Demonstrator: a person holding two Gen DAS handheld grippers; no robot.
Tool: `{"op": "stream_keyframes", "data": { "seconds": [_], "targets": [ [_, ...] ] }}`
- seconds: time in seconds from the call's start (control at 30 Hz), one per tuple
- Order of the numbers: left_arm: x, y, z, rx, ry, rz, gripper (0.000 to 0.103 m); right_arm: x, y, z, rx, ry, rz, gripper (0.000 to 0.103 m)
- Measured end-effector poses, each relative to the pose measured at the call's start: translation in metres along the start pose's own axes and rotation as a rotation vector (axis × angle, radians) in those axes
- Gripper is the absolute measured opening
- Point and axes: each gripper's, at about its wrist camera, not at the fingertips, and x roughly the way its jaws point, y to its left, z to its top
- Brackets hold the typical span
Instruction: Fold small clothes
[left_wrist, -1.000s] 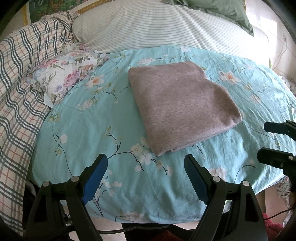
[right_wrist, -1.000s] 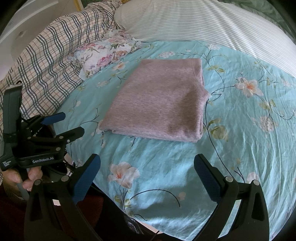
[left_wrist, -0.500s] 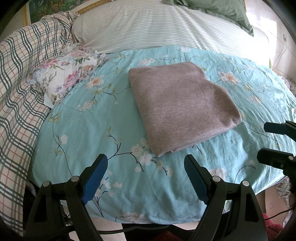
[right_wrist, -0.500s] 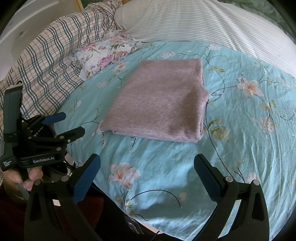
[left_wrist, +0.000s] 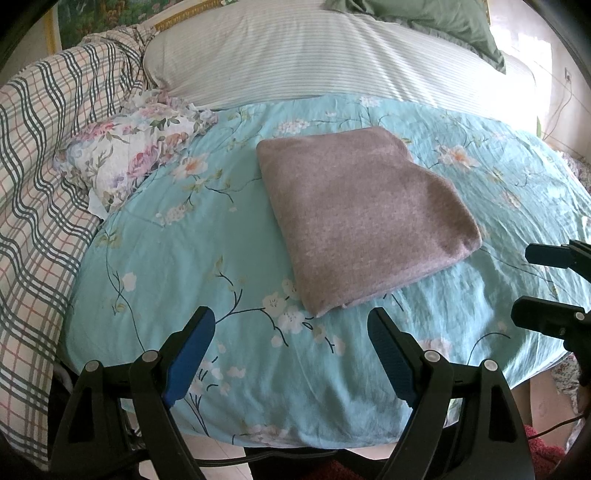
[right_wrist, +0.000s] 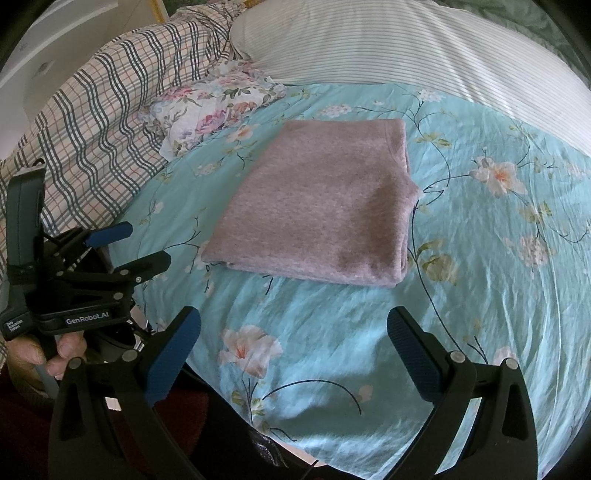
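Note:
A mauve-grey garment (left_wrist: 365, 218) lies folded into a neat rectangle on the turquoise floral sheet (left_wrist: 184, 258); it also shows in the right wrist view (right_wrist: 321, 206). My left gripper (left_wrist: 291, 321) is open and empty, hovering just short of the garment's near corner. It also shows at the left of the right wrist view (right_wrist: 146, 243). My right gripper (right_wrist: 293, 321) is open and empty, held back from the garment's near edge. Its black fingers (left_wrist: 546, 284) show at the right of the left wrist view.
A small floral-print cloth (left_wrist: 129, 155) lies bunched at the sheet's far left. A plaid blanket (left_wrist: 40, 177) is heaped on the left. A striped pillow (left_wrist: 314, 55) and a green one (left_wrist: 436, 22) lie behind. The bed's front edge (left_wrist: 295, 439) is close below the grippers.

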Motion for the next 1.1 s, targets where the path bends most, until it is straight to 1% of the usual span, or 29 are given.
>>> {"op": "stream_keyframes", "data": {
  "seconds": [1.1],
  "targets": [
    [0.0015, -0.0005, 0.0050, 0.004, -0.014, 0.001, 0.085, 0.0000, 0.0003, 0.0032, 0.003, -0.002, 0.003, 0.101]
  ]
}}
